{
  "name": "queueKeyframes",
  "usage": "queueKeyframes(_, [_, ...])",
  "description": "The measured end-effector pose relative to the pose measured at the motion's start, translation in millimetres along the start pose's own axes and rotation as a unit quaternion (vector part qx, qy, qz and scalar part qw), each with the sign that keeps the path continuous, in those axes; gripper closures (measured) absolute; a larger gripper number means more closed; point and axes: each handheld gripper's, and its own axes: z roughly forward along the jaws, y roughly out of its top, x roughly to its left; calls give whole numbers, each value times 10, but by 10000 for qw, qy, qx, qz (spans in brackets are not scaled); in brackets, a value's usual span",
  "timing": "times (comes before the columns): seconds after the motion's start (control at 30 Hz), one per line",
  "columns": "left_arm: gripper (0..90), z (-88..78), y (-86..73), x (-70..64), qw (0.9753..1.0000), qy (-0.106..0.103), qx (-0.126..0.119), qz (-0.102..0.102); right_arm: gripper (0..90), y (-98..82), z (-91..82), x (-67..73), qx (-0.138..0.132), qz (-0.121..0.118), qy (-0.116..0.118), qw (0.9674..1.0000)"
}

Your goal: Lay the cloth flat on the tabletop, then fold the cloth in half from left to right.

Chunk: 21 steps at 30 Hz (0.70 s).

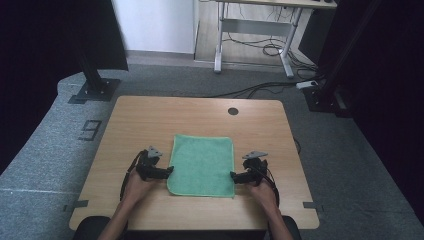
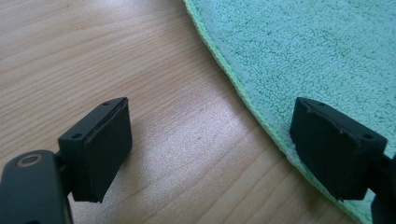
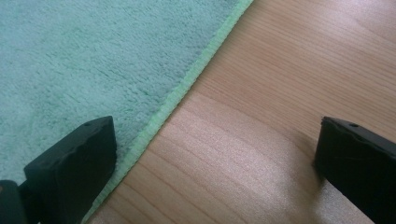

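So there's a green cloth lying flat on the wooden tabletop, roughly in the middle and a bit toward the person's side. It's spread out, no folds that I can see.

The left tool sits right at the cloth's left edge, near the bottom corner. Its jaws stand wide apart: in the left gripper view one jaw is over bare wood, the other over the cloth's hem, with nothing pinched between them.

The right tool mirrors that at the cloth's right edge, also near the bottom corner. Its jaws are wide too, one over the cloth and one over the wood, with the hem running between them. Not gripping anything.

Both hands rest low by the tabletop, either side of the cloth.
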Motion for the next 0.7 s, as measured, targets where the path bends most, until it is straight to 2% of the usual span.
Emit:
queueKeyframes(0.27, [141, -1, 16, 8, 10000, -61, -17, -19, 0, 10, -16, -2, 22, 50, 46, 10000])
queueKeyframes(0.33, [142, -22, 57, 14, 9999, -71, -114, -42, 0, 22, -43, 14, -49, 41, 53, 10000])
queueKeyframes(0.37, [143, -41, 121, 28, 9998, -46, -204, -29, 0, 41, -72, 49, -110, 16, 94, 9999])
queueKeyframes(0.47, [143, -36, 197, 61, 9996, -9, -260, -48, 0, 56, -84, 95, -117, -39, 139, 9998])
queueKeyframes(0.57, [143, 65, 381, 189, 9996, 130, -242, -91, 0, 60, -112, 205, -40, -213, 195, 9996])
queueKeyframes(0.63, [143, 96, 429, 223, 9995, 163, -248, -111, 1, 44, -144, 239, -25, -279, 202, 9994])
queueKeyframes(0.7, [144, 152, 514, 277, 9993, 232, -273, -135, 1, 15, -181, 248, -44, -260, 237, 9994])
